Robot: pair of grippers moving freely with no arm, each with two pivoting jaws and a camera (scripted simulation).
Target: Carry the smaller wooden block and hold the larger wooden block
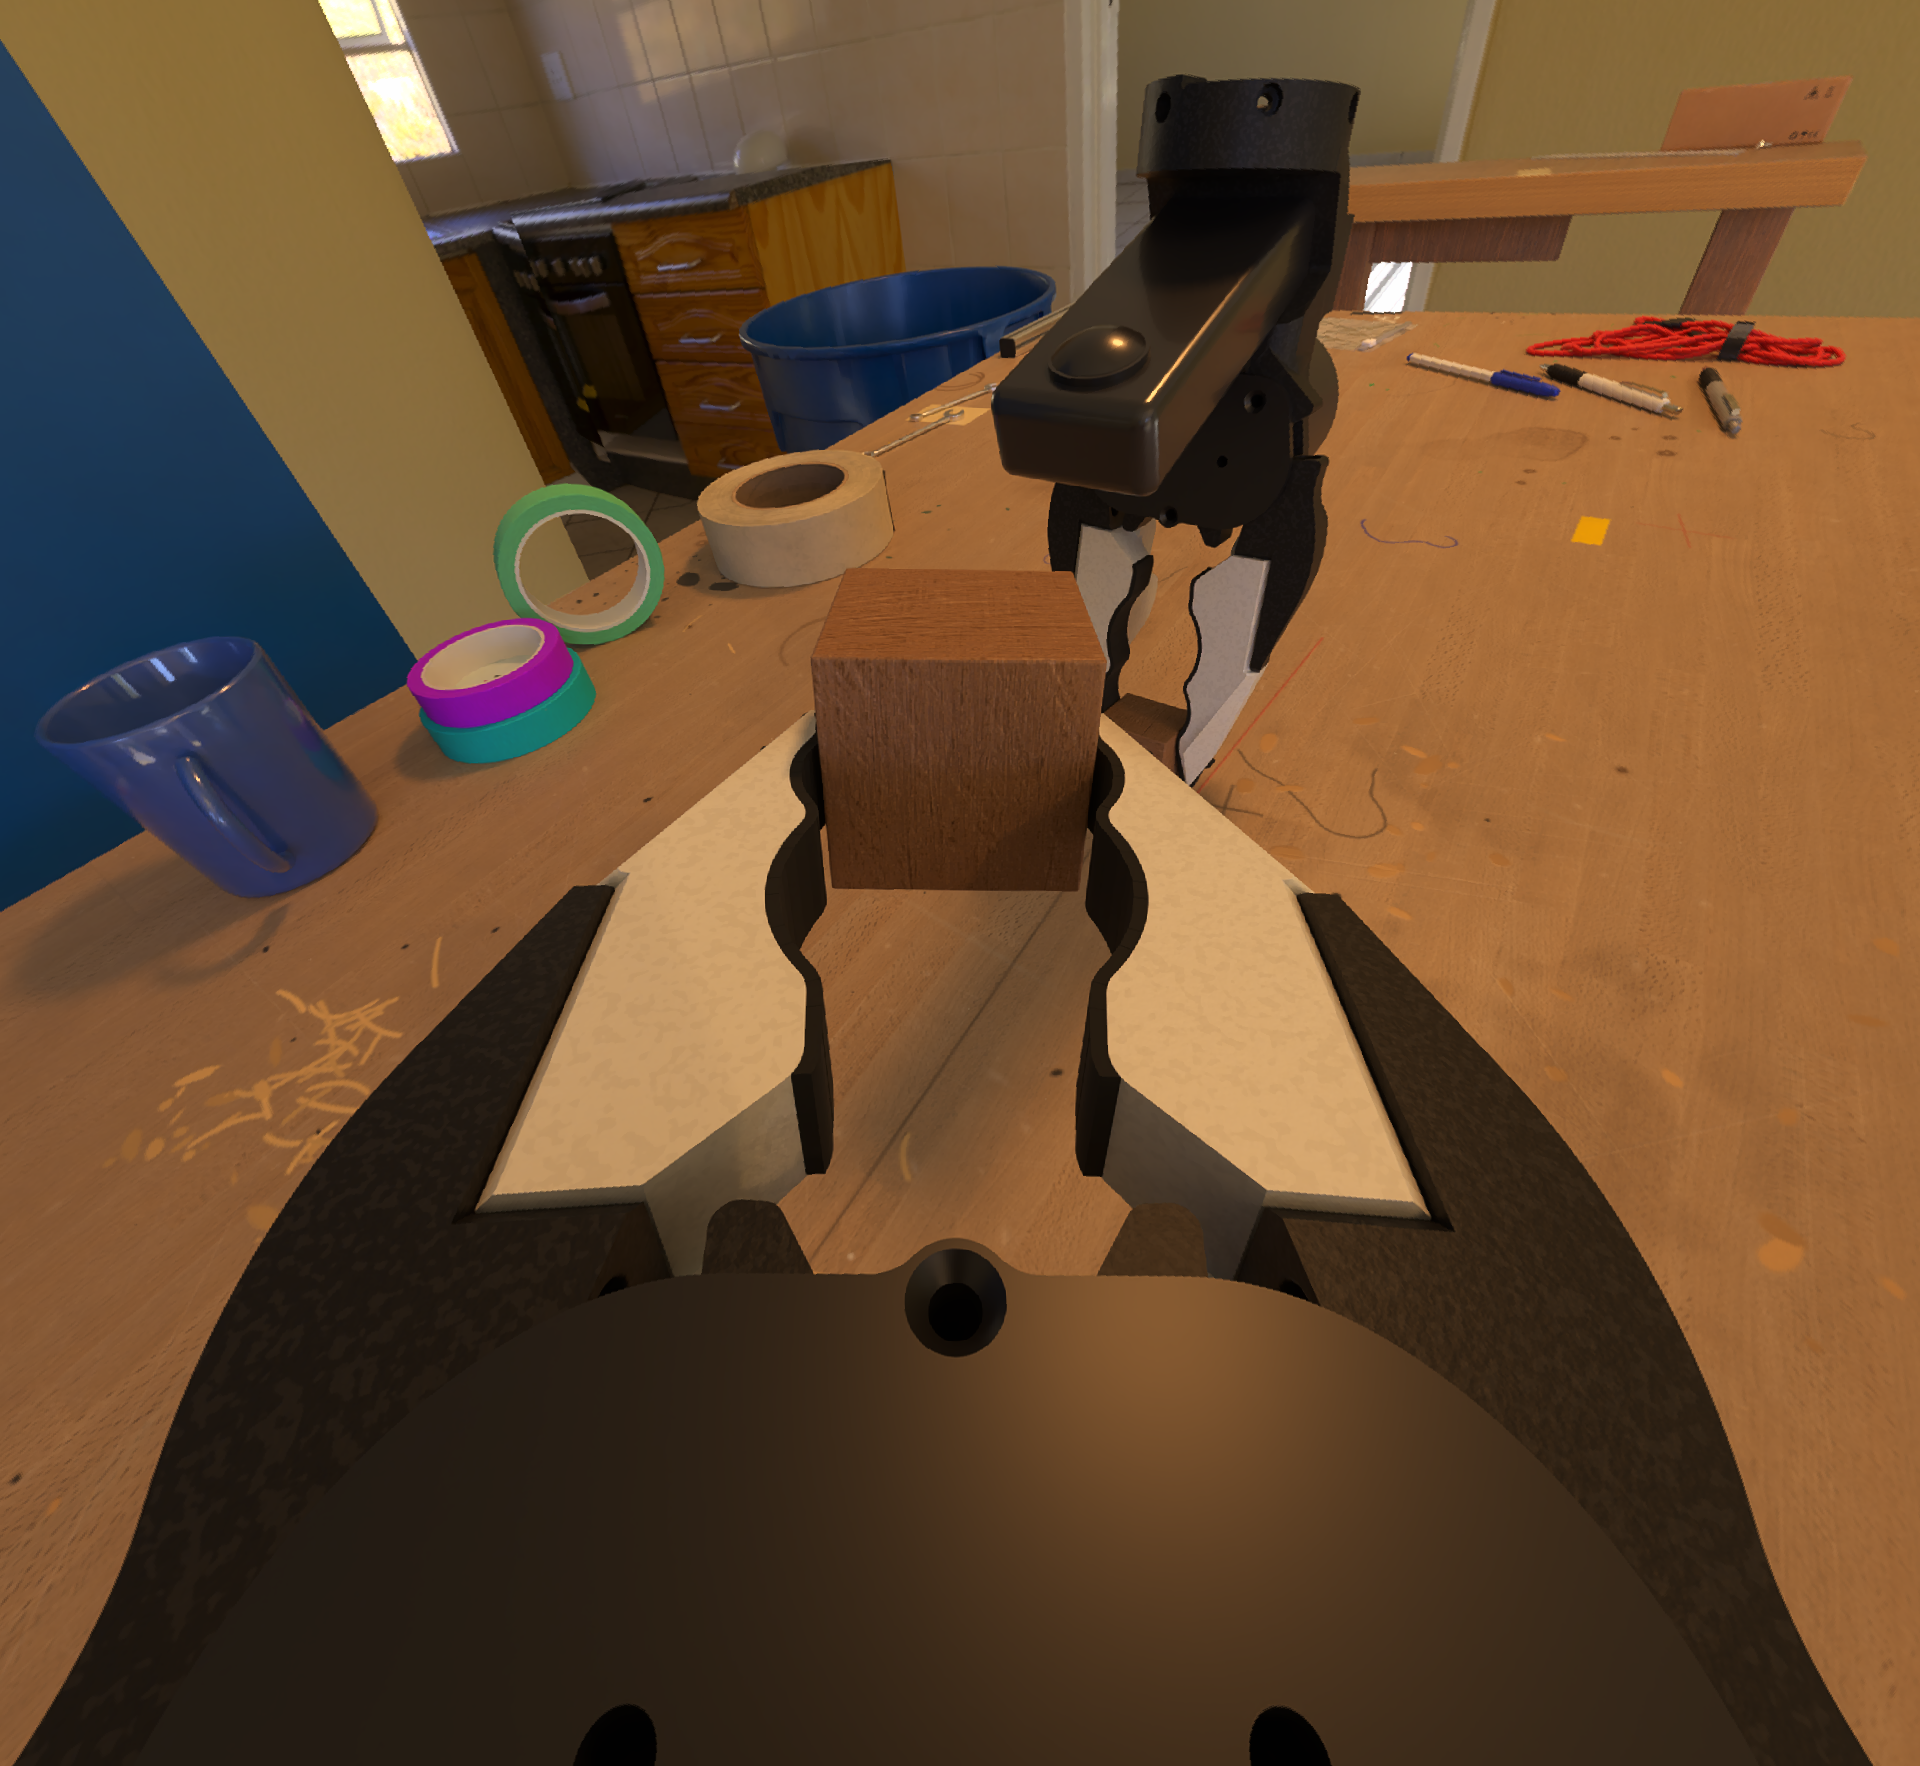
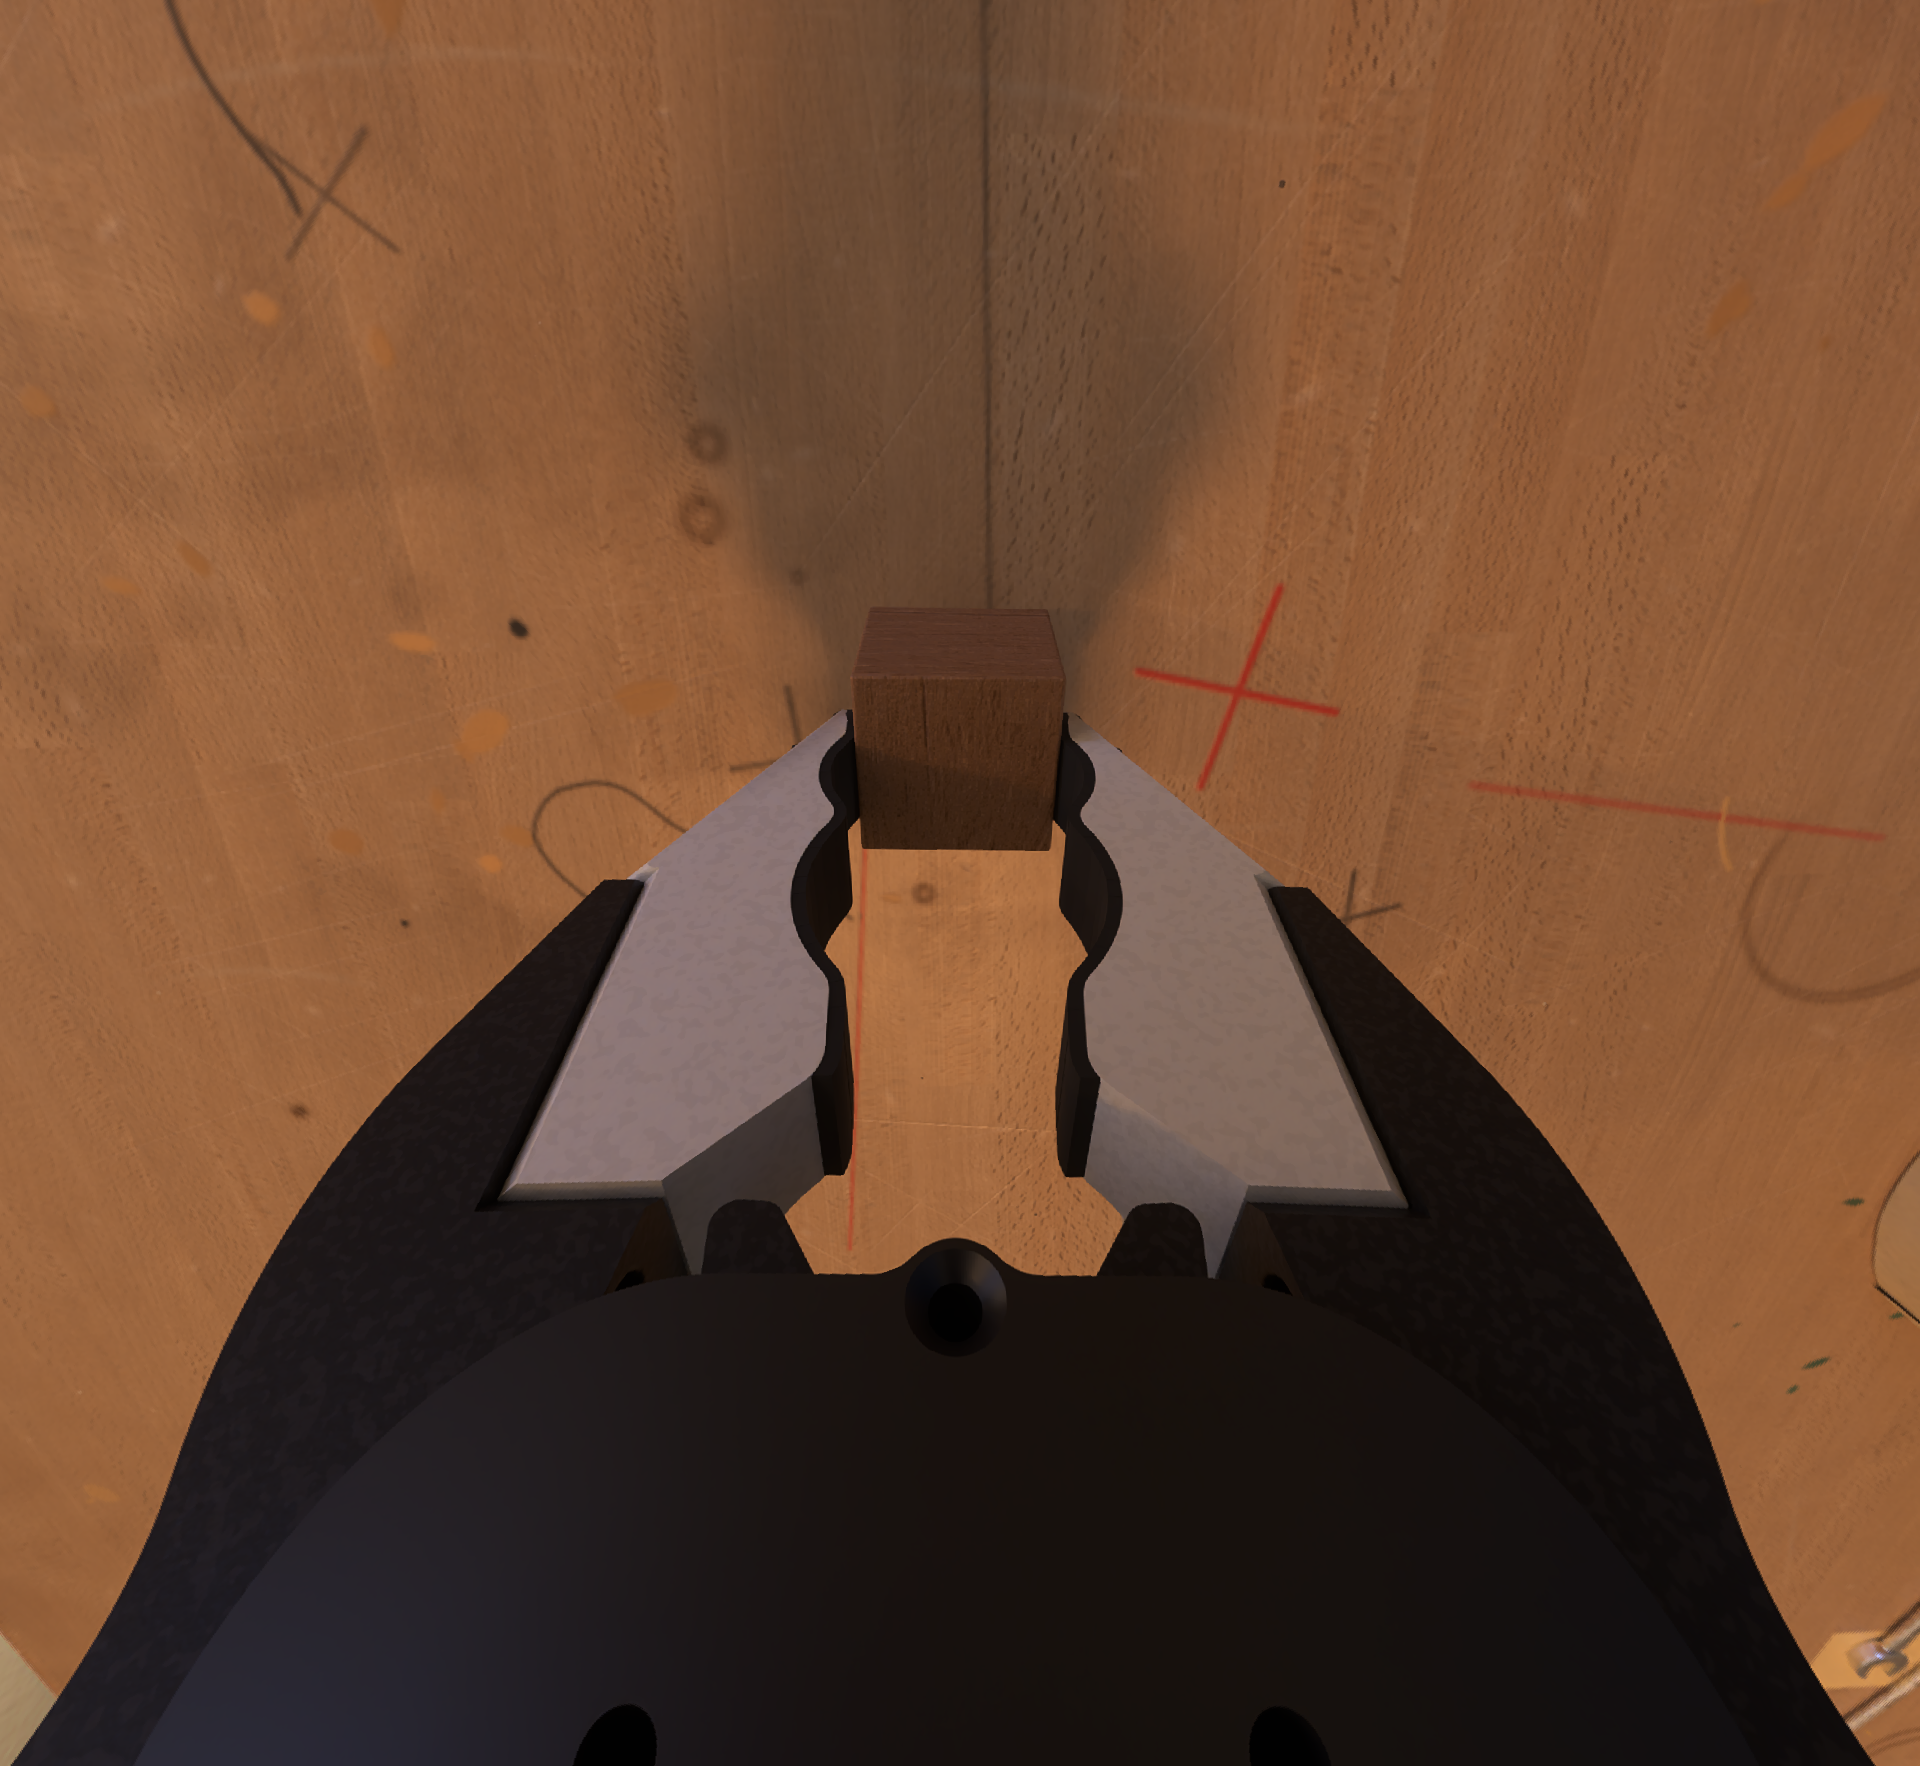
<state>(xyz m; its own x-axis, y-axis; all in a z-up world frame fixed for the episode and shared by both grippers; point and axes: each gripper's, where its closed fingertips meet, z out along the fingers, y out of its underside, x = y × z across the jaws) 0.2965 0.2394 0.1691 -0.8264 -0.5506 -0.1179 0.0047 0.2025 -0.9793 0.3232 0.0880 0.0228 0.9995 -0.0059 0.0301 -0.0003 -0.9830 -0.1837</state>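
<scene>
In the centre of the left wrist view, the left gripper [image 1: 956,771] is clamping the larger wooden block [image 1: 956,729], its two fingers pressing against the block's left and right faces with the tips spread fairly wide to take it. The block is sitting upright, and whether its underside is touching the wooden table [image 1: 1558,781] cannot be told. Just right of the block and beyond it, the right gripper [image 1: 1169,677] is pointing steeply down at the table, with a sliver of the smaller wooden block [image 1: 1151,717] showing between its tips. In the centre of the right wrist view, the right gripper [image 2: 956,760] is closing on the smaller wooden block [image 2: 956,729], its fingertips pinching both sides at a narrower spread, above the marked table [image 2: 1455,262]. Farther out in the left wrist view, a blue mug [image 1: 218,760] is standing at the left edge, stacked purple and teal tape rolls [image 1: 504,690] are lying near a green tape roll [image 1: 577,563] and a white tape roll [image 1: 795,516], and markers [image 1: 1579,381] and a red cord [image 1: 1683,340] are lying at the upper right.
</scene>
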